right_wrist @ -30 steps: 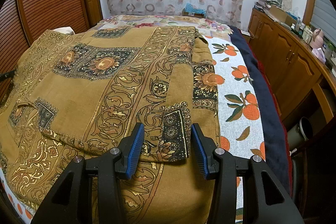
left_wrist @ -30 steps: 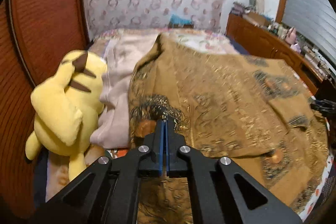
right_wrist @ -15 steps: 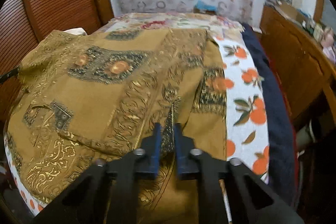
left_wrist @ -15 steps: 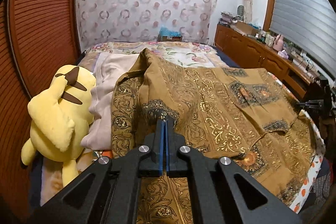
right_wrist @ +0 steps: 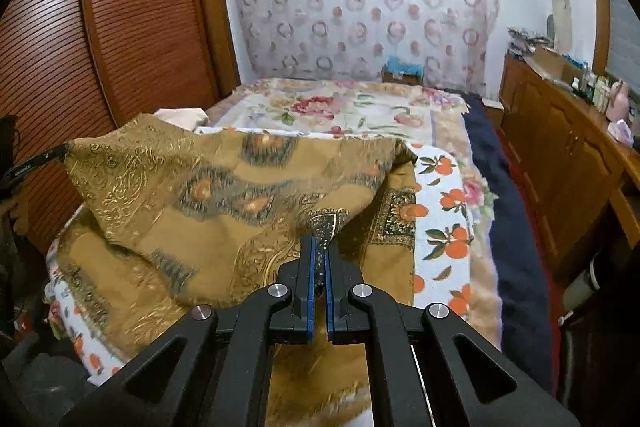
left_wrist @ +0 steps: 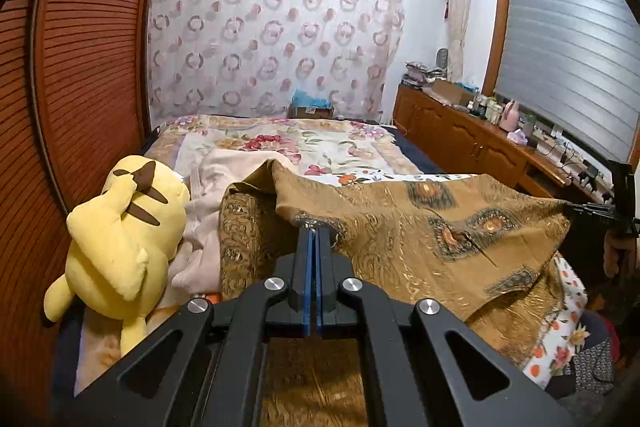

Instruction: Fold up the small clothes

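Above bed [right_wrist: 452, 187], your left gripper [left_wrist: 312, 233] and right gripper [right_wrist: 319, 247] each clamp brown patterned garment [left_wrist: 420, 227], lifted edge.

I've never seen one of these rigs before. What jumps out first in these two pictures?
A gold-brown patterned garment is lifted off the bed, pinched near its two ends by the black left gripper and the right gripper, both clamped shut. A bright yellow plush toy slumps beside it by the slatted wooden wardrobe, on the left-wrist view's left.
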### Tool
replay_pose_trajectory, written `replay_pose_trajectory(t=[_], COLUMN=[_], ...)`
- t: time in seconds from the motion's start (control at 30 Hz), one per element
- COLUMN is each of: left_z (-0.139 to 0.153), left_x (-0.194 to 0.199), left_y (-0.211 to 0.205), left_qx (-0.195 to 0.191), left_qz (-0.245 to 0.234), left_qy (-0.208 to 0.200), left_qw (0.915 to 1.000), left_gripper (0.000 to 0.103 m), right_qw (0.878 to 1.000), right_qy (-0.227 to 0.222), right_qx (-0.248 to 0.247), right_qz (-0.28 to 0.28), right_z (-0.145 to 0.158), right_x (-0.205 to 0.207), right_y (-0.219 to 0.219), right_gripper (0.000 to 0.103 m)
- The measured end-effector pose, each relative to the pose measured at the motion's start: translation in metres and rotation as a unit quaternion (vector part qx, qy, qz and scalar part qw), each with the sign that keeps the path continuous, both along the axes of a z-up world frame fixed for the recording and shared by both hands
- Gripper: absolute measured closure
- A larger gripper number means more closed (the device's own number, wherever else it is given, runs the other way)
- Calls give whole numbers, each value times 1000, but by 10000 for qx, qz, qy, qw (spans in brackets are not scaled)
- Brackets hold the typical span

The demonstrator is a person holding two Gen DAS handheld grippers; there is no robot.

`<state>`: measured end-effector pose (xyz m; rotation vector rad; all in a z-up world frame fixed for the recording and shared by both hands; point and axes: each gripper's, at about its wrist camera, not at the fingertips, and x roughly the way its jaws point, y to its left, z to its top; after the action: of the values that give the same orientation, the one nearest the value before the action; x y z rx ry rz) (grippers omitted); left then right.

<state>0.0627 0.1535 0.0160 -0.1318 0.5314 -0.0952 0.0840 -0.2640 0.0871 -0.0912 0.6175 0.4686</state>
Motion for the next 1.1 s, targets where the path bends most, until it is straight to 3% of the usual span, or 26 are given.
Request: replay_pose_trajectory(t=[0.23,0.43,0.57,0.6,0.67,0.73,0.83,0.9,0.97,1.1], left_z=[-18,-68,-82,-83,-85,-84,-82,-81,-81,-81], left_x=[-46,-46,-45,-46,-46,-47,-46,-46,-46,-45], left_y=[11,12,7,6,4,4,2,2,2,2], left_qx=[68,286,388,404,475,449,431,357,312,345], left_qz=[179,357,413,418,428,381,390,333,336,360], left_qy=[182,887,1067,1087,1125,1109,1090,1058,1048,1059], left_qw=[9997,9950,9927,9924,9916,9921,9923,9932,9934,9931], left_gripper=[101,101,101,101,100,99,60,46,24,23], right_qw=[9999,9982,9965,9965,9967,9966,9959,9951,9945,9951], right_qy=[30,599,811,808,728,640,704,746,788,700], right_qx=[149,-12,-11,11,-43,-135,-61,-164,-143,354], right_qz=[-24,-96,-188,-211,-357,-505,-562,-634,-671,-599], right_z=[-6,-47,-62,-62,-58,-56,-62,-71,-76,-71], right_x=[-47,-51,-40,-39,-40,-39,-39,-35,-30,-28], right_y=[-18,-17,-16,-17,-20,-25,-35,-35,-38,-47], right_gripper=[100,99,98,94,73,66,62,62,62,62])
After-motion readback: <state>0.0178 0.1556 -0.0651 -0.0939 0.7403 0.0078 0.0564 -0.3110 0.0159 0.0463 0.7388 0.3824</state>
